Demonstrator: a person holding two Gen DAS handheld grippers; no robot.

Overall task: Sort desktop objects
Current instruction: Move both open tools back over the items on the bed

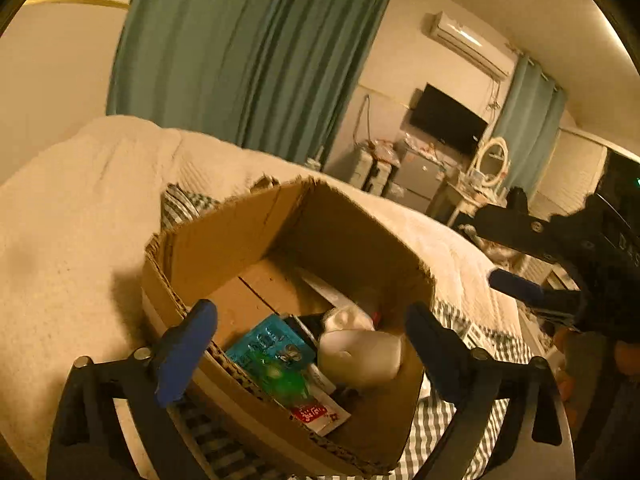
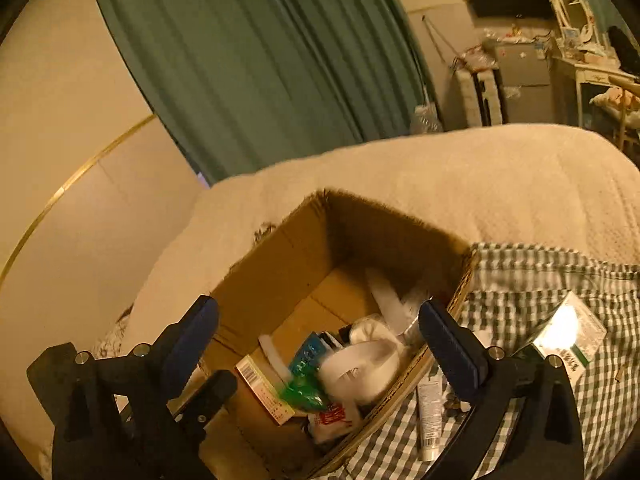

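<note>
Both wrist cameras look down, close, into the cardboard box [image 1: 224, 236].

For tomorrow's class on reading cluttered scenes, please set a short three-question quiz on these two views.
1. True or false: both the left tool and the right tool are open and empty.
2. Which lies outside the cardboard box, on the checked cloth?
A. the blue-green packet
B. the white tube
C. the red-and-white sachet
3. Fill in: the box's top is ____.

Key: 1 true; 2 B; 3 open.
</note>
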